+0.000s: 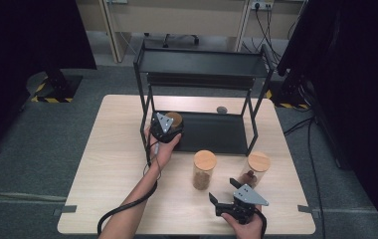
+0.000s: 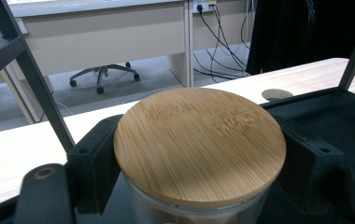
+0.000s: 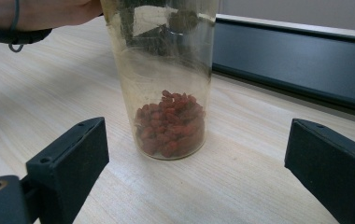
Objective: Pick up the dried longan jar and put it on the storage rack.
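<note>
Three jars: glass, fragile, slick; best gripped at the body below the lid.
Left gripper (image 1: 169,125): clamped on jar (image 2: 199,144) at shelf's (image 1: 217,132) left edge.
Right gripper (image 1: 225,199): gaped wide, empty, facing middle jar (image 3: 168,84).

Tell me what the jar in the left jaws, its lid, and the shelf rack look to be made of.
Round bamboo-look lid: pale wood with fine streaked grain, matte. Clear jar body beneath it: glass or plastic, hard to tell which. Black two-tier shelf rack: thin square bars and flat trays, likely painted metal, matte.
</note>
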A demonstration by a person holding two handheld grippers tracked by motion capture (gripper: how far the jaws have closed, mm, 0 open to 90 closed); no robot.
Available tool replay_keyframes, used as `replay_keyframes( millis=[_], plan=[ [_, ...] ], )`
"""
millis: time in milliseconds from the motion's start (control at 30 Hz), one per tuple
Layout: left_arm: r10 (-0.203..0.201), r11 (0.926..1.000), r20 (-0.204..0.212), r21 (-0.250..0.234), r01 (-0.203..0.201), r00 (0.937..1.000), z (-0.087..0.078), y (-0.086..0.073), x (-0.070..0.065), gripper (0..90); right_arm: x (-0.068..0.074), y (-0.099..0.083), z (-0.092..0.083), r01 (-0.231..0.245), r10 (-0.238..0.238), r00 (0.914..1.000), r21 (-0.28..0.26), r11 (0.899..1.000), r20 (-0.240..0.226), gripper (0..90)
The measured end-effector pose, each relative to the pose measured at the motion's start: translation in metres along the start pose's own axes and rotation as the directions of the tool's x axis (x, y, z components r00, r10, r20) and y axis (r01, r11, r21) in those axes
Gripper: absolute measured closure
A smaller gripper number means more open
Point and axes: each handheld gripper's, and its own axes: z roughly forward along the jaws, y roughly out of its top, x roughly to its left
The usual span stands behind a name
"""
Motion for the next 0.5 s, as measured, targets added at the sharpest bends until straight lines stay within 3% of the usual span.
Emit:
replay_keyframes(
  millis=[500],
  plan=[
    [-0.009,0.9999,0.003,0.010,0.009,1.0000,0.0056,0.0012,-0.0009,23.5,0.0001,0.0000,0.0000,0.001,-0.001,1.0000,0.000,1.000,-0.002,6.7]
  ],
)
